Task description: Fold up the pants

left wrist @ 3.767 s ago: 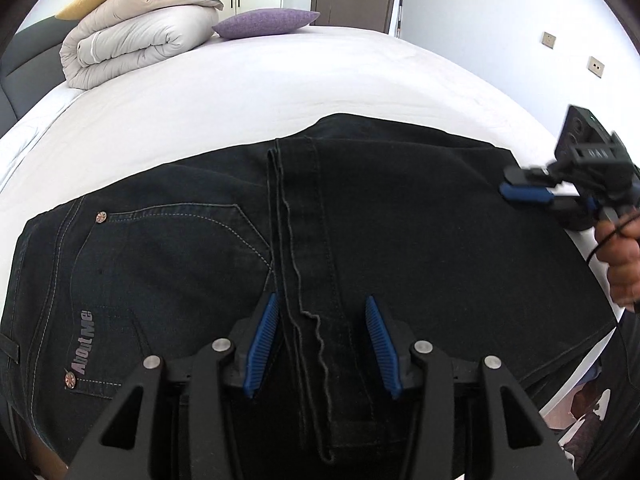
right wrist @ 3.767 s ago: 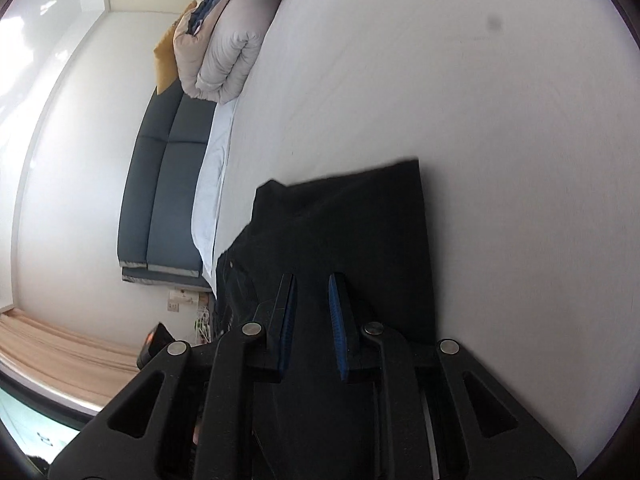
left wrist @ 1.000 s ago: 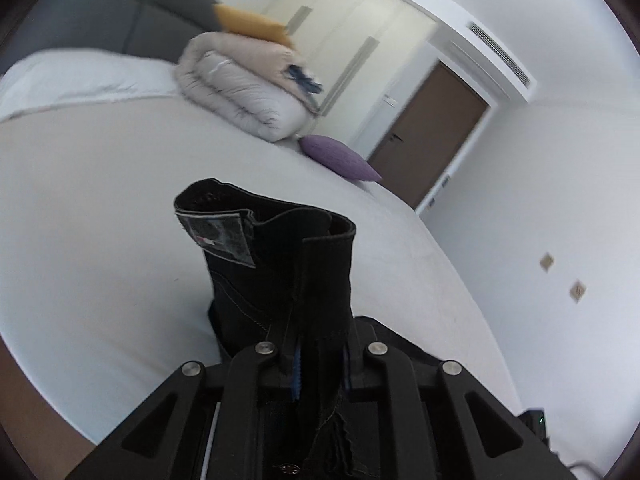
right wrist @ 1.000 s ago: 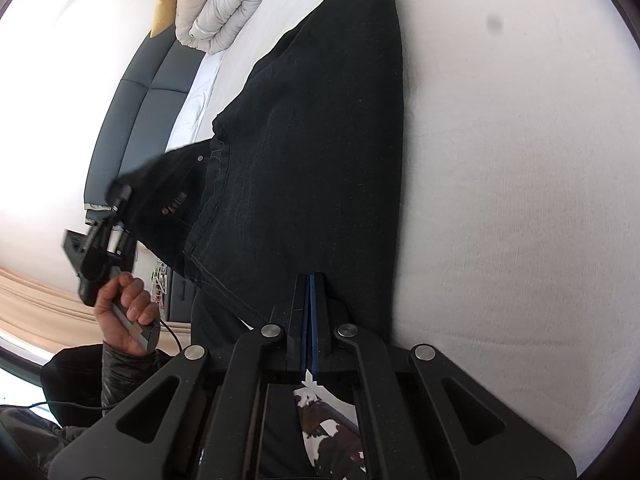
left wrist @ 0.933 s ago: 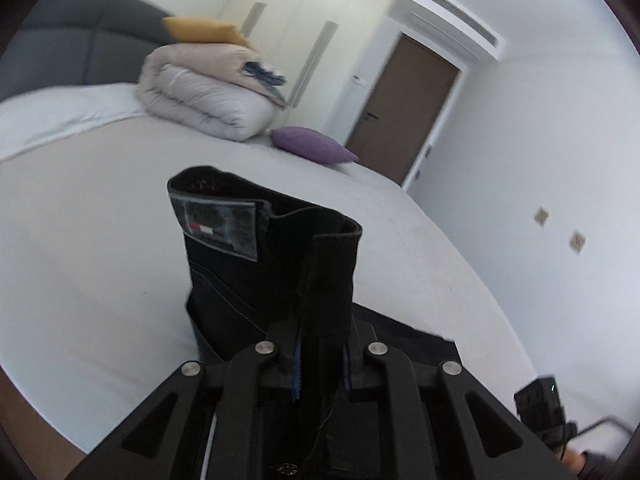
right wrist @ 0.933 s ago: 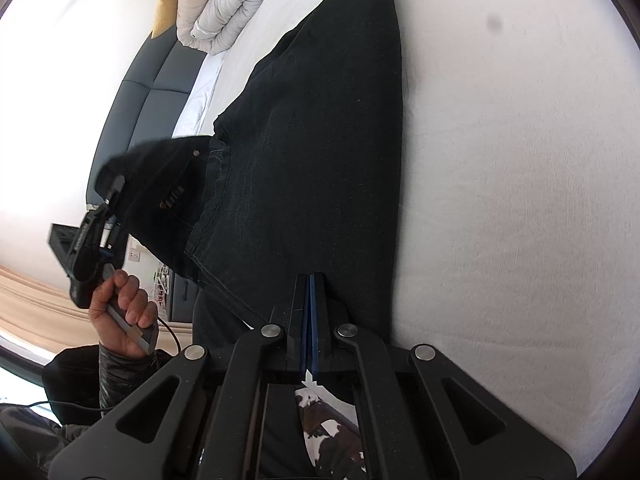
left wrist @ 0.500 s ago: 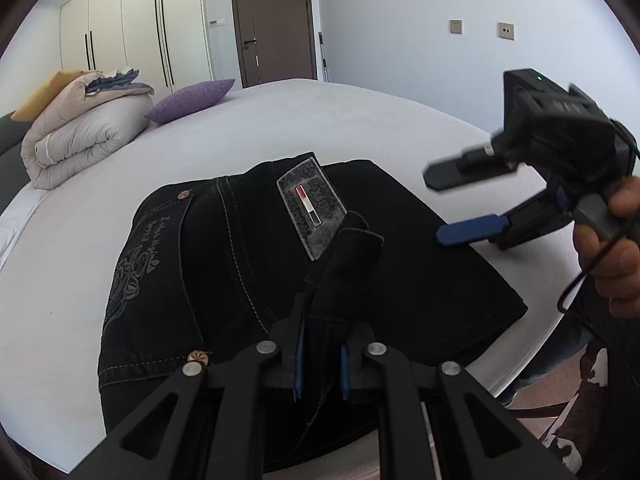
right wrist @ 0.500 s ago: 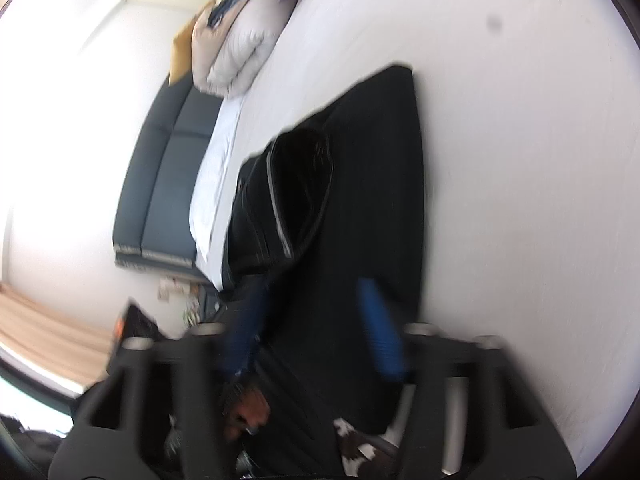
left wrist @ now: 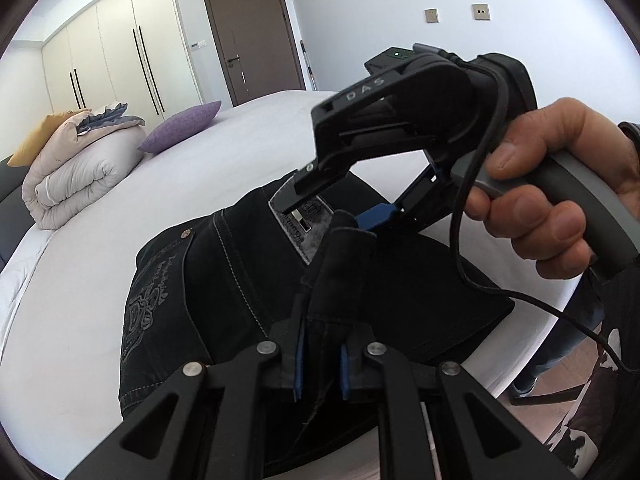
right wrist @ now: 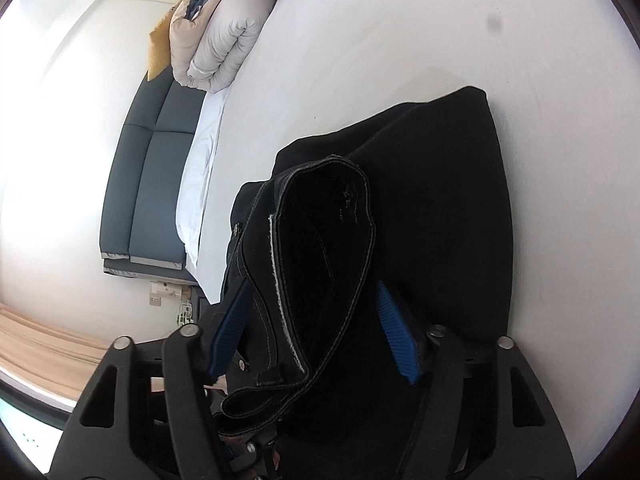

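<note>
Left wrist view: black denim pants folded into a thick slab on the white bed, at centre toward 9 o'clock — pale contrast stitching, a copper rivet, tone-on-tone embroidery on the pocket, a grey patch at the waistband. Left tongs at 6 o'clock, blue ribbed pads pinching an upright tuft of the waistband cloth. At 2 o'clock, right tongs, matte black with blue pads, tilted down over the patch, gripped by a bare hand on a grey handle with a black cable trailing. Puffy beige duvet rolled at 9 o'clock, purple pillow beside it.

Right wrist view: right tongs closing, pads apart and off the cloth, a raised loop of waistband standing between them. Rest of the pants flat on the smooth bed sheet toward 1 o'clock. Dark blue padded headboard at 9 o'clock.
</note>
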